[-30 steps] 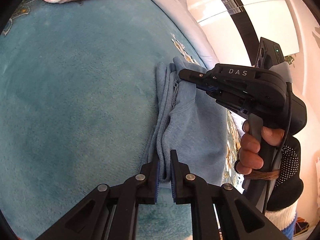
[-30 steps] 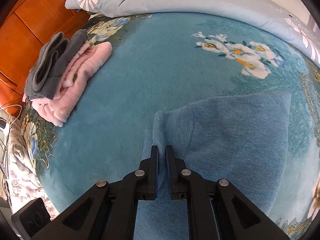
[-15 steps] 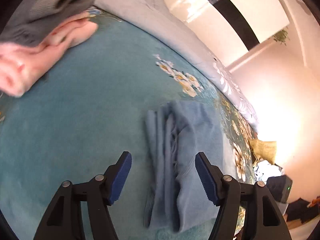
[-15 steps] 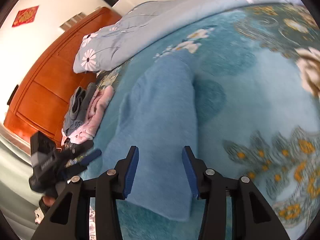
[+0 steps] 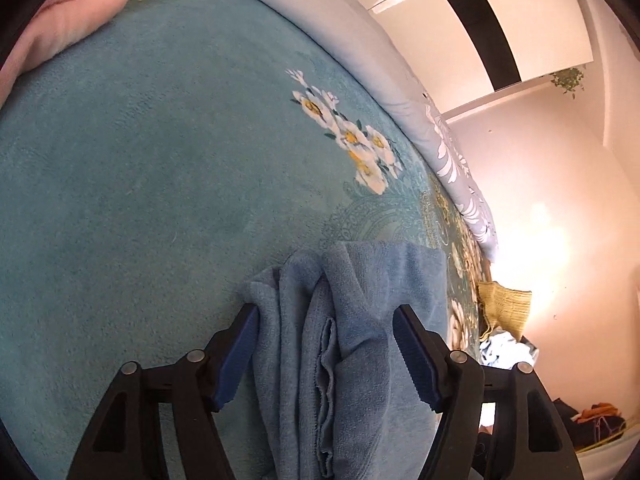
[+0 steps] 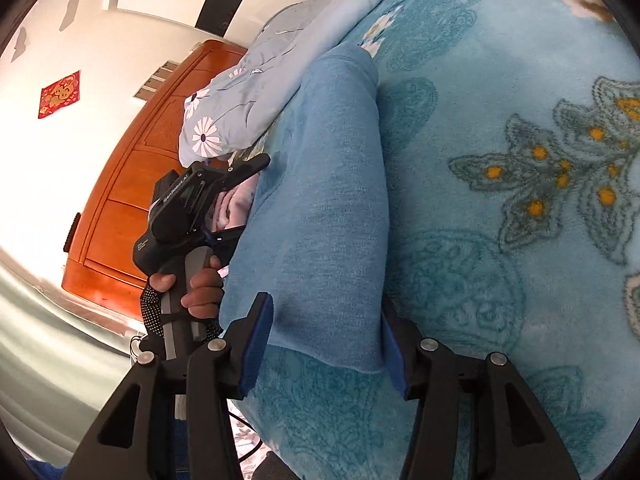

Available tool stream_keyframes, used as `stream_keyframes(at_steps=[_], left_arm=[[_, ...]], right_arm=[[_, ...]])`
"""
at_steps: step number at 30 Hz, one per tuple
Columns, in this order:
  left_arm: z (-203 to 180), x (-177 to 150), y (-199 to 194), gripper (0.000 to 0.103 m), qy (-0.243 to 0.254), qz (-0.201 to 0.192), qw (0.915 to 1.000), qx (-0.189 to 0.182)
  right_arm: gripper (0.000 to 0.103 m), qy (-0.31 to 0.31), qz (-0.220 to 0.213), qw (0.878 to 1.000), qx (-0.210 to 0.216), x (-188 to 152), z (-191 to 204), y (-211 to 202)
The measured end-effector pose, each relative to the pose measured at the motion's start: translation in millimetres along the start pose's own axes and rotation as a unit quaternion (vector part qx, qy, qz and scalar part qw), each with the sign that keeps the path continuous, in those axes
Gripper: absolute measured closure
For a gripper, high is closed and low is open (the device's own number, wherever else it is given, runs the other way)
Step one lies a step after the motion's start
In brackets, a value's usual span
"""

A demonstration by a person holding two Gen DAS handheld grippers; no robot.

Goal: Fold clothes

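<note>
Blue fleece forms the folded garment [image 5: 360, 360], which lies on a teal plush blanket [image 5: 140, 200] covering the bed. The garment is folded lengthwise into a long, narrow strip. In the left wrist view, its layered edges run down the middle of the strip, with several folds stacked side by side. In the right wrist view, the same garment [image 6: 332, 200] presents a smooth upper face that extends away toward a grey floral pillow [image 6: 248, 92].

The left gripper [image 5: 326, 356] straddles one end of the strip. Its jaws are opening; the cloth lies between them, the left pad at the cloth's edge, and the right pad stands over the cloth without clamping it. The right gripper [image 6: 326, 346] straddles the opposite end. Its jaws are also opening; the garment end lies between the blue pads, which are not seen squeezing the cloth.

In the right wrist view, the left gripper [image 6: 236, 200] appears from the side at the far end of the garment, held by a hand [image 6: 200, 288] wearing a dotted fingerless glove. A pink folded item [image 5: 60, 20] rests on the blanket at the upper left of the left wrist view, well apart from the blue garment. A wooden headboard [image 6: 132, 184] stands behind the pillow.
</note>
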State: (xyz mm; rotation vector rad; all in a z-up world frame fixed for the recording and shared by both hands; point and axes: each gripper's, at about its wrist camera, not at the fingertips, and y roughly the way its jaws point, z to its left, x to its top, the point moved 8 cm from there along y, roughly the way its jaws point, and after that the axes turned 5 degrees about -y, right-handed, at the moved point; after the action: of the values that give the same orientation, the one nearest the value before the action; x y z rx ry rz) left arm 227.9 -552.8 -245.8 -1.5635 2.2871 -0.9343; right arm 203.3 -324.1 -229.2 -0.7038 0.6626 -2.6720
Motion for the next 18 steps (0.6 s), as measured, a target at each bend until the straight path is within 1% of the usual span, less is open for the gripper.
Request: stream_keyframes(at_steps=[1,2,5,8,10,11,12,13,14,15,16,18], left_arm=[[0.6,0.5,1.1,0.026,-0.006,0.002,1.0,-0.005],[2.3,1.1,5.0,0.025,-0.01,0.006,0.9999,0.0],[2.5,1.8,15.1,0.025,0.006,0.015,0.9995,0.027],[0.5,2.1,16.7,0.026,0.009,0.014,0.9991,0.04],[0.4,1.1,15.2,0.026,0.004,0.006,0.999,0.043],[0.5,0.1,14.5,0.03,0.005,0.001,0.9988,0.049],[1.1,-1.4,14.2,0.041,0.008,-0.003,0.9982,0.059],[1.7,-3.2,13.7,0.048,0.01,-0.006,0.9976,0.068],[2.3,-5.5,12.9,0.059,0.01,-0.007,0.9972,0.073],[1.9,-8.5,11.9,0.066,0.009,-0.007,0.997,0.076],[0.3,-12.5,10.7,0.07,0.009,-0.005,0.9971,0.075],[-4.9,-24.9,7.6,0.076,0.007,0.003,0.9976,0.069]], right_arm=[[0.048,0.0,-0.001,1.0,0.003,-0.6,1.0,1.1],[0.048,0.001,-0.004,1.0,0.006,-0.8,1.5,2.3],[0.048,0.009,-0.013,1.0,0.014,-3.7,1.6,-1.9],[0.048,0.021,-0.022,0.999,0.028,-3.8,1.0,-6.6],[0.051,0.028,-0.028,0.999,0.031,-3.6,0.4,-7.8],[0.058,0.032,-0.029,0.999,0.031,-3.6,-0.5,-8.7],[0.069,0.036,-0.029,0.998,0.03,-3.7,-1.6,-10.0],[0.075,0.04,-0.027,0.998,0.033,-2.5,-2.2,-11.0],[0.086,0.044,-0.025,0.998,0.037,-0.6,-2.6,-11.9],[0.088,0.047,-0.023,0.998,0.042,2.2,-2.9,-14.0],[0.089,0.048,-0.021,0.997,0.048,6.4,-3.3,-18.9],[0.09,0.042,-0.018,0.998,0.052,17.8,-5.1,-33.2]])
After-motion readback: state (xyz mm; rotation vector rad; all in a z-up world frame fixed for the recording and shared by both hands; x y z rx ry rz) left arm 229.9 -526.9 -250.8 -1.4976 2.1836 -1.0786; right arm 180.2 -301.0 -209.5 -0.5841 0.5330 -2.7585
